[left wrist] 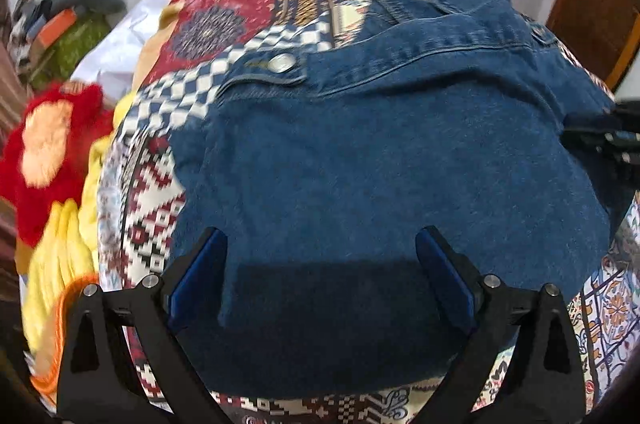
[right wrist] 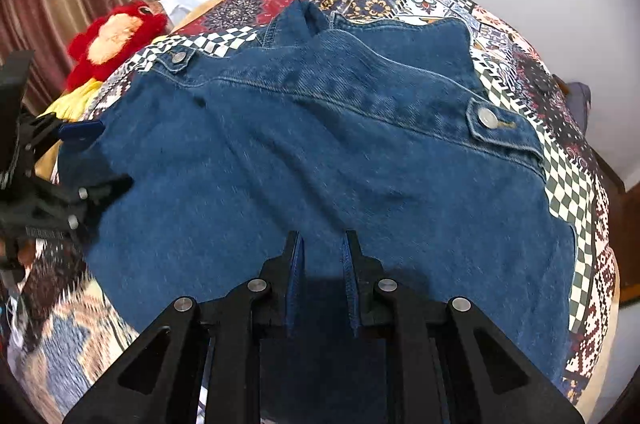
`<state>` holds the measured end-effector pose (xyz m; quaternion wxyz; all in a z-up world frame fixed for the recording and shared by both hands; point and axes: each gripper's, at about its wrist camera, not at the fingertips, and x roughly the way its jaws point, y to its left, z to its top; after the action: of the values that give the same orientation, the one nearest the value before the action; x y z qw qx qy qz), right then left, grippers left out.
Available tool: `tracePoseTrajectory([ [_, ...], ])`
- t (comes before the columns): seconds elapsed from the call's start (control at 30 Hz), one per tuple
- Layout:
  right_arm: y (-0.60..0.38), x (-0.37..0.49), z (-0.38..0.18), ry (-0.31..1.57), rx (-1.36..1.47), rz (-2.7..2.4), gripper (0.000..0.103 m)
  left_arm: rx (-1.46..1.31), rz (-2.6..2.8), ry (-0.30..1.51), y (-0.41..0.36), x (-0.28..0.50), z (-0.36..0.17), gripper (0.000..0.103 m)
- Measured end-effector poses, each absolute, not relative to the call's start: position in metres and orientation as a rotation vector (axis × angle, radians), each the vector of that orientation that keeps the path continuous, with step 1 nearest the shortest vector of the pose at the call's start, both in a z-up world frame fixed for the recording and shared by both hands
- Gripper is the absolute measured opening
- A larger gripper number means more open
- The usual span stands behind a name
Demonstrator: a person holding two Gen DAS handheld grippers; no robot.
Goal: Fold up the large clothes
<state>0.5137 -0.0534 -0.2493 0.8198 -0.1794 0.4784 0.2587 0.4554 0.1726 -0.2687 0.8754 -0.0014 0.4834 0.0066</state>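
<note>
1. At the far left, a red plush toy (right wrist: 116,40) and yellow clothes (left wrist: 60,256) are seen piled beside the bed, apart from the folding area, so that the patterned bedspread (right wrist: 576,192) is kept for the one garment.
2. The left gripper (left wrist: 320,252) is held low over the near part of the denim jacket (right wrist: 320,144); its fingers (left wrist: 204,264) are spread wide with denim between them, nothing gripped, apparently readied to take the cloth.
3. The jacket is laid flat on the bedspread, back upward, collar away from the cameras, so that halves can be brought together.
4. The right gripper (right wrist: 322,252) is held over the near hem, its fingers (right wrist: 294,272) drawn narrow; whether cloth is pinched cannot be told.
</note>
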Motion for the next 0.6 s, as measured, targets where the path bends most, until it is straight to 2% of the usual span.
tracePoseTrajectory([
  [0.43, -0.089, 0.494, -0.245, 0.961, -0.532, 0.389, 0.016, 0.008, 0.171, 1.01, 0.209, 0.416, -0.272, 0.098],
  [0.6, -0.122, 0.496, -0.242, 0.997, -0.433, 0.399, 0.015, -0.07, 0.19, 1.036, 0.23, 0.408, -0.277, 0.098],
])
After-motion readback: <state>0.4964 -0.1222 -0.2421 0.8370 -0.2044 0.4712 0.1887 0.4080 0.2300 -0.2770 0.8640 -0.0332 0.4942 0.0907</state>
